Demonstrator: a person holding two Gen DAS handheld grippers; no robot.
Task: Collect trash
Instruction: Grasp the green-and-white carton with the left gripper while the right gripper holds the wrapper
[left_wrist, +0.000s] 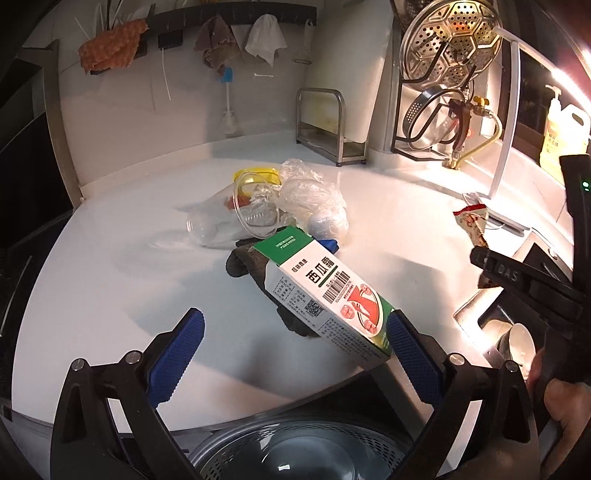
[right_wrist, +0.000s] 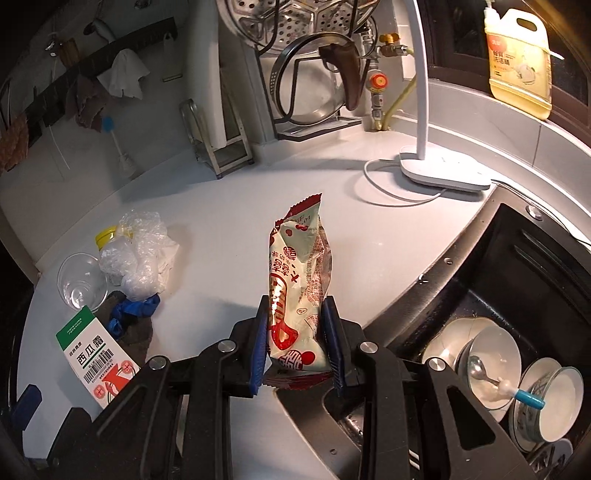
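While the left gripper (left_wrist: 295, 354) gapes wide beside the green-and-white cardboard box (left_wrist: 328, 291), left of the dark sink (right_wrist: 509, 266), the right gripper (right_wrist: 295, 350) clamps a red-and-cream snack wrapper (right_wrist: 299, 280) upright.

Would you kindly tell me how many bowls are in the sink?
2 clearly: one holding a spoon, another beside it near the right edge. More dishes beneath may be hidden.

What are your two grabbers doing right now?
Right gripper shut on snack wrapper. Left gripper open, one jaw against green-white box. Cup and plastic bags still on counter.
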